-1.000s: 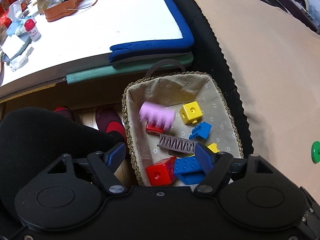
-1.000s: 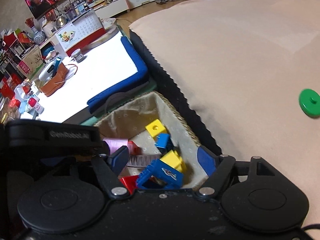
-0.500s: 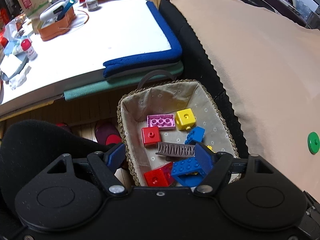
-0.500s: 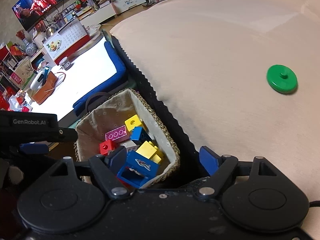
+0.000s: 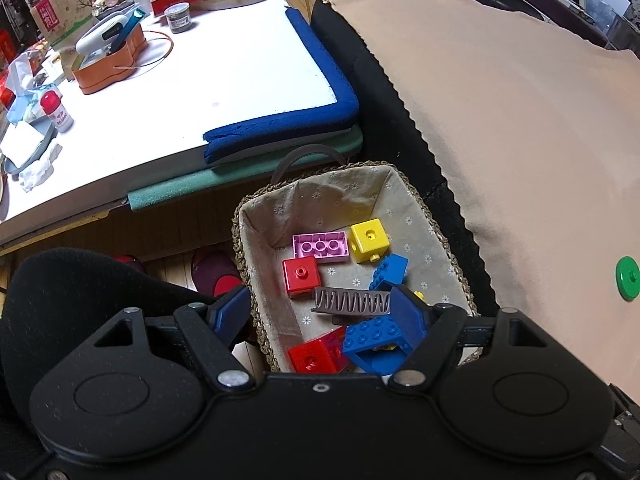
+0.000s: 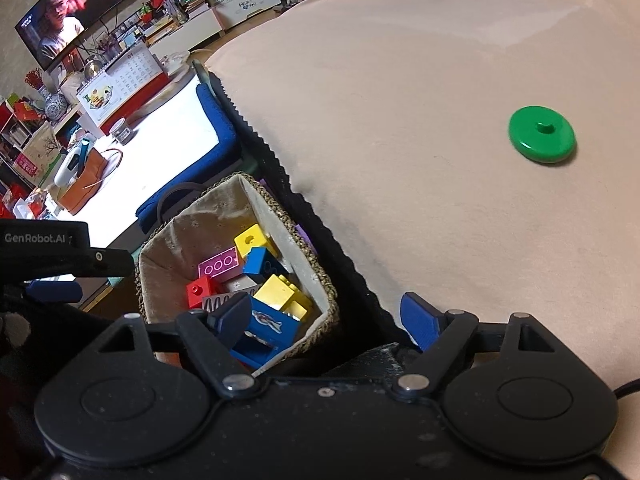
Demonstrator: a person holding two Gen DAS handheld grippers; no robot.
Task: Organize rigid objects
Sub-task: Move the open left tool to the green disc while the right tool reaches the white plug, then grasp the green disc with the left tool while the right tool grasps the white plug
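Pink brick [image 5: 320, 246] now lies settled in the basket [image 5: 256, 208]. Left gripper [image 5: 320, 312] half-open, empty; right gripper [image 6: 328, 320] opening, empty. Green disc [image 6: 542, 139], two o'clock, remains.

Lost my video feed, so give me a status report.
Left gripper open, empty. Right gripper opening, empty. Blocks in basket; green disc alone on beige cloth. Nothing blocking it.

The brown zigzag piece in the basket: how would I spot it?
Find the lined basket beside the beige cloth. Among its bricks, the brown piece lies just below the red cube. It alone is flat, dull brown and ridged in a zigzag.
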